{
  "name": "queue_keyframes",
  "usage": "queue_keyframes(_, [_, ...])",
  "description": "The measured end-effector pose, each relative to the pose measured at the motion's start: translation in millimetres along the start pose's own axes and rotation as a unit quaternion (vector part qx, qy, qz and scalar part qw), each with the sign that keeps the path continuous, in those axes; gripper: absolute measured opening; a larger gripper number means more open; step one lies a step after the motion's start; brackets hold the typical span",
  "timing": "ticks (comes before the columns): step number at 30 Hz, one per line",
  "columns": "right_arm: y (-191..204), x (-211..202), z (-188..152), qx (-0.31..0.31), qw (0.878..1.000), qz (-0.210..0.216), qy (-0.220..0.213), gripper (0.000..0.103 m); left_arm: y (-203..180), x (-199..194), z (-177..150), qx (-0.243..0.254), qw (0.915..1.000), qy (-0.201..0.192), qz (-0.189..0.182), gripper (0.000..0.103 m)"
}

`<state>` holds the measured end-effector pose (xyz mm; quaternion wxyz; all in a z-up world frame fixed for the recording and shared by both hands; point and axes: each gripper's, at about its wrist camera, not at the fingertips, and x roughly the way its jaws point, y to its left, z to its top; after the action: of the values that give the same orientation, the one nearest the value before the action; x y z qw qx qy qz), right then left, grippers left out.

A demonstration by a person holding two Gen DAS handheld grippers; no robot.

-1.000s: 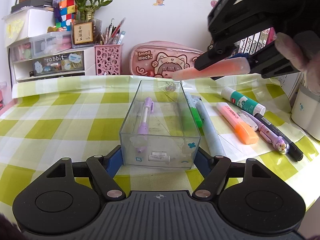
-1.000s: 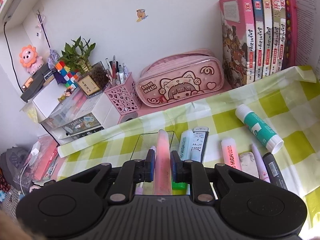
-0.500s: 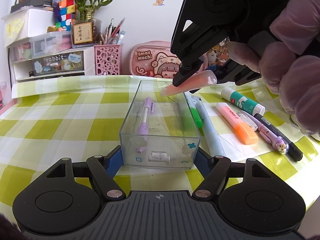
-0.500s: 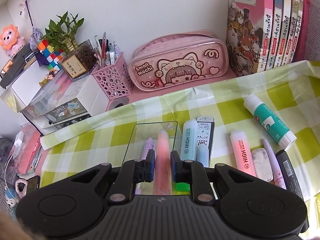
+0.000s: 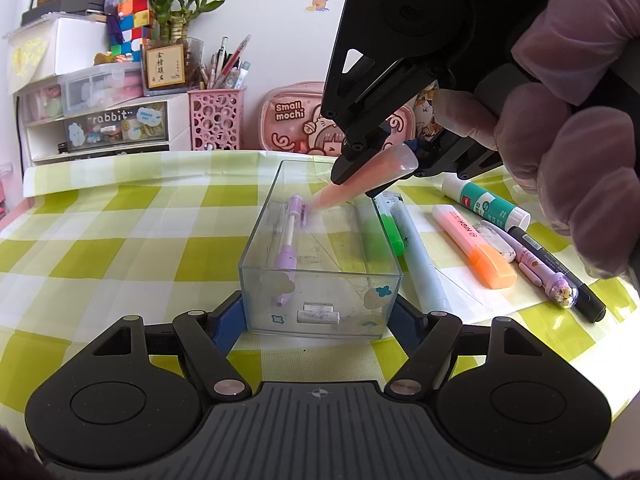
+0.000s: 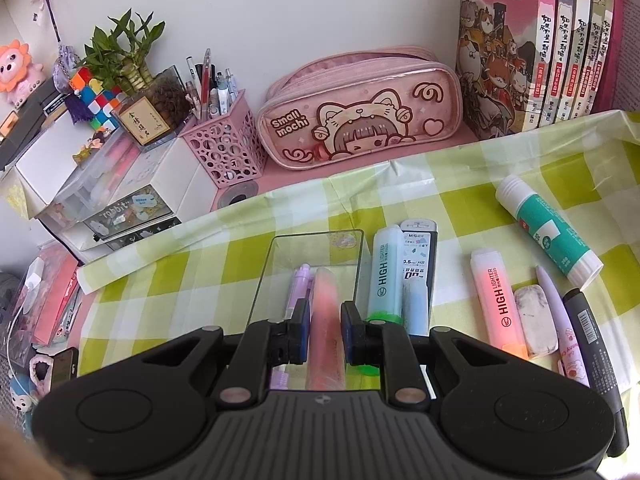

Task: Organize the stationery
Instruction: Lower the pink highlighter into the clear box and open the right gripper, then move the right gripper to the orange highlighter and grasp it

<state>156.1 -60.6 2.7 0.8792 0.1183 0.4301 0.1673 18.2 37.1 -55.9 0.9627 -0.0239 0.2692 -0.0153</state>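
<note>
A clear plastic box (image 5: 320,304) stands on the green checked cloth, and my left gripper (image 5: 318,320) is shut on its near end, blue pads against both side walls. A purple pen (image 5: 290,248) lies inside along the left wall. My right gripper (image 5: 376,168), held by a gloved hand, is shut on a pink highlighter (image 5: 360,182) that slants down with its tip inside the box's far end. In the right wrist view the right gripper (image 6: 325,332) holds the highlighter (image 6: 326,300) over the box (image 6: 316,240), beside the purple pen (image 6: 300,280).
Right of the box lie a green-capped highlighter (image 6: 384,268), a pale blue pen (image 6: 416,300), an orange-capped highlighter (image 6: 496,300), an eraser (image 6: 536,320), a glue stick (image 6: 548,228) and a black marker (image 6: 592,340). A pink pencil case (image 6: 360,116), pen cup (image 6: 224,144) and books (image 6: 540,40) line the back.
The right gripper has come left and down with the pink highlighter, from above the box's right side until the tip dips into the box. The left gripper and box stayed still.
</note>
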Motion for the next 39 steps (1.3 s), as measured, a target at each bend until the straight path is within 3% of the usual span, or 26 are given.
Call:
queue_keyframes(3, [1, 1, -2, 0.002, 1.000, 0.018, 0.009, 0.021, 0, 0, 0, 0.000, 1.0000, 0.000, 0.000, 0.073])
queue_keyframes(15, [1, -12, 0, -0.006, 1.000, 0.022, -0.008, 0.022, 0, 0, 0, 0.000, 1.0000, 0.000, 0.000, 0.073])
queue_keyframes(35, [-45, -40, -15, 0.011, 0.999, 0.008, -0.044, 0.051, 0, 0, 0, 0.000, 1.0000, 0.001, 0.000, 0.073])
queue_keyframes(39, [-58, -46, -22, 0.010, 0.998, -0.013, -0.056, 0.063, 0, 0, 0, 0.000, 1.0000, 0.000, 0.000, 0.073])
